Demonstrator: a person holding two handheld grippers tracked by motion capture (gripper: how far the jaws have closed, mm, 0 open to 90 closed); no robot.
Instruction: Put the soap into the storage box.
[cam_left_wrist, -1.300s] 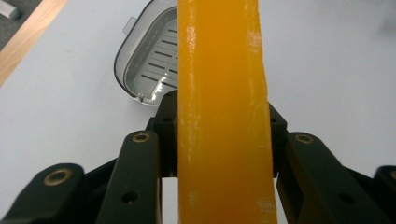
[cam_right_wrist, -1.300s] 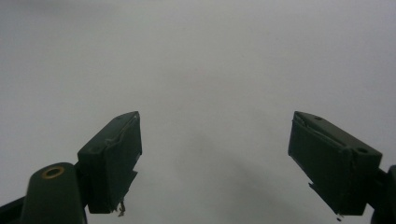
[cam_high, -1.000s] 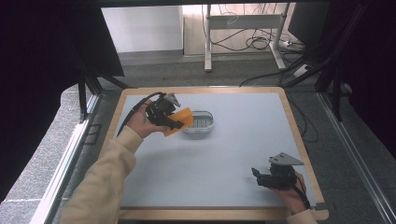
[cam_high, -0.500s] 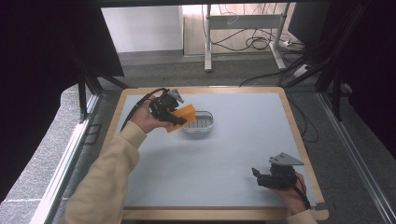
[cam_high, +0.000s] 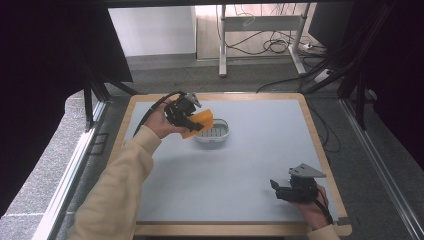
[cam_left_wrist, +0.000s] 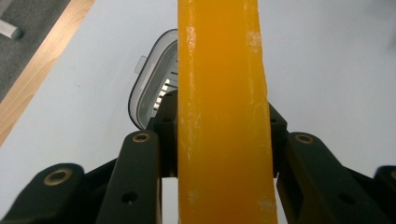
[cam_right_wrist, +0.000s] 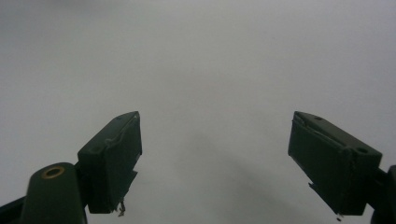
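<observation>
- Right now your left gripper (cam_high: 192, 120) sits over the far left part of the table (cam_high: 250, 165), held up off the surface in your left hand (cam_high: 162, 122).
- Its jaws are clamped on an orange block (cam_high: 199, 122); in the left gripper view the orange block (cam_left_wrist: 222, 116) stands edge-on between them, and both jaws press flat against its sides.
- You hold the block tilted, with its far end reaching over the near left rim of a small clear container (cam_high: 212, 131).
- That container rests on the grey mat, toward the far side and left of the middle. In the left gripper view its rim and slotted floor (cam_left_wrist: 161, 88) peek out to the left of the block, below and beyond the jaws.
- I cannot tell whether the block touches the container; from above the two overlap.
- Your right gripper (cam_high: 280, 189) lies low at the near right corner of the table, well apart from the block and the container, with your right hand (cam_high: 312, 207) behind it.
- Its jaws stand wide apart with nothing between them; the right gripper view shows bare grey mat (cam_right_wrist: 210, 93) in the gap and beyond.
- A grey three-cornered plate (cam_high: 306, 171) sits on top of that gripper.
- Your left sleeve (cam_high: 115, 190) runs in from the bottom left toward the block.
</observation>
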